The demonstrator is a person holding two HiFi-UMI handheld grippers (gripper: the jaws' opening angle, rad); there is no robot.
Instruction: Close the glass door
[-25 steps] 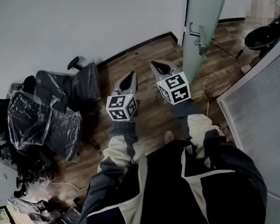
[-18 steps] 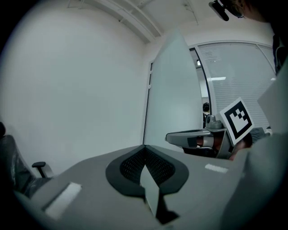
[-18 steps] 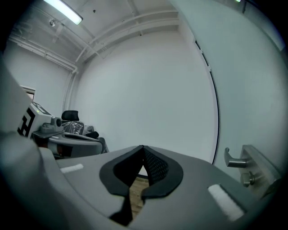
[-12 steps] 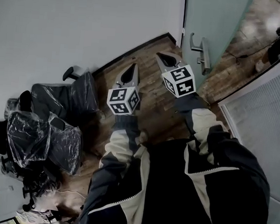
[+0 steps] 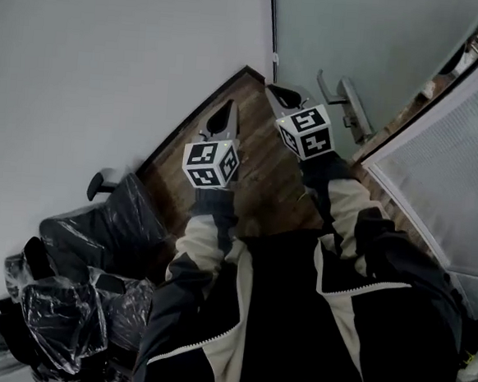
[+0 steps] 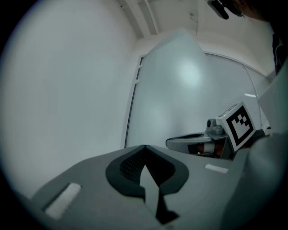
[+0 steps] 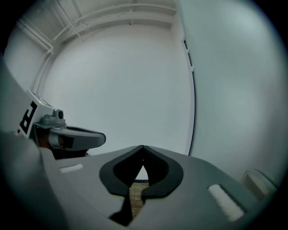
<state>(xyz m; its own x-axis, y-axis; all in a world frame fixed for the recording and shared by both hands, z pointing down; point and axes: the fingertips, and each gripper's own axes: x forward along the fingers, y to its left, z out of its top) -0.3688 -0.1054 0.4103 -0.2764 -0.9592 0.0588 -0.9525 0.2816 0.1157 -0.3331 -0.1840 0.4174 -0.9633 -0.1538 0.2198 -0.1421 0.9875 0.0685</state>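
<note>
while both grippers are clenched with nothing between the jaws, the door job isn't finished. far left, plastic-wrapped chairs (image 5: pixel 94 249), not part of this. my left gripper (image 5: pixel 228 107) points at the wall (image 5: pixel 110 44) near the corner, clear of the door. my right gripper (image 5: pixel 275 89) sits just beside the glass door (image 5: pixel 375 32), near its handle (image 5: pixel 345 100); can't tell if it touches. door looks mostly swung round, but floor shows past its handle edge by the frosted panel (image 5: pixel 459 162). left, i judge: push it fully shut.
</note>
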